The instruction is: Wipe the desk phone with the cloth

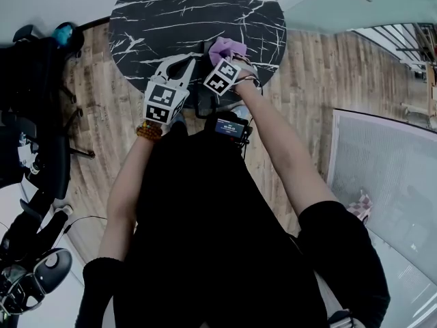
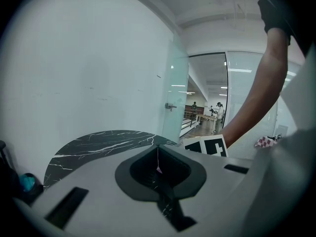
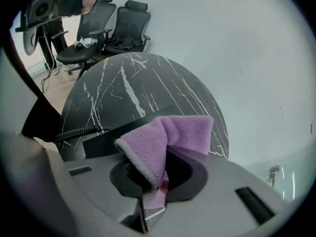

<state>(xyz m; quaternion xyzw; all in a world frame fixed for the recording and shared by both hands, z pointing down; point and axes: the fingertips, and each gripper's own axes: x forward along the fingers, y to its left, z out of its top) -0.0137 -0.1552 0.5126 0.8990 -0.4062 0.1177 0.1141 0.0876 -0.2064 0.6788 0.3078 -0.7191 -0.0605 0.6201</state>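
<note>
Purple cloth: gripped in the fingers of the right gripper, near the desk phone. Left gripper: fingers closed together, nothing held.

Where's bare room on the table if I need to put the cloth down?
The far half of the marble table, toward the wall, is bare. The near edge is crowded: the desk phone and its coiled cord sit there, where the right gripper holds the cloth.

Even indoor light, fisheye-warped edges
</note>
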